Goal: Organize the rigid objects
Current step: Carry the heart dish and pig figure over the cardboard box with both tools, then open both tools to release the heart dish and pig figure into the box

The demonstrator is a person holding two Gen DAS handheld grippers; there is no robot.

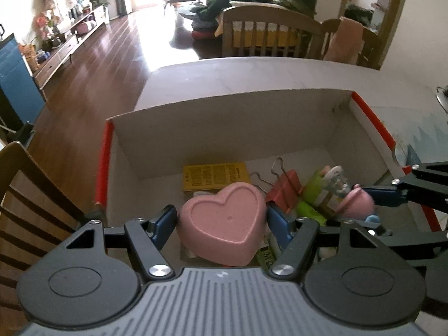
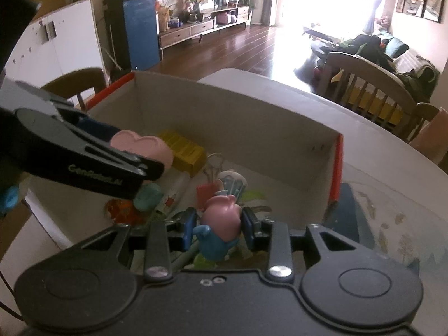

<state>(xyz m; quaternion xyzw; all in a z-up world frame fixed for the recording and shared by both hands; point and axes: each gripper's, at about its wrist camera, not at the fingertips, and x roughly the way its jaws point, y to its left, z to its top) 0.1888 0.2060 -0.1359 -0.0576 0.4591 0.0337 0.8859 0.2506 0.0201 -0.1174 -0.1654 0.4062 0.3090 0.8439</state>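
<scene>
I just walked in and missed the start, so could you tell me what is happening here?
A person is sorting small items at a cardboard box. The left hand-held gripper holds a pink heart-shaped mould over the box; the right hand-held gripper holds a pink pig figurine. A yellow packet and red binder clip lie inside.

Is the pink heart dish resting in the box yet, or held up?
Held up: the left gripper clamps the pink heart dish above the clutter in the cardboard box.
</scene>
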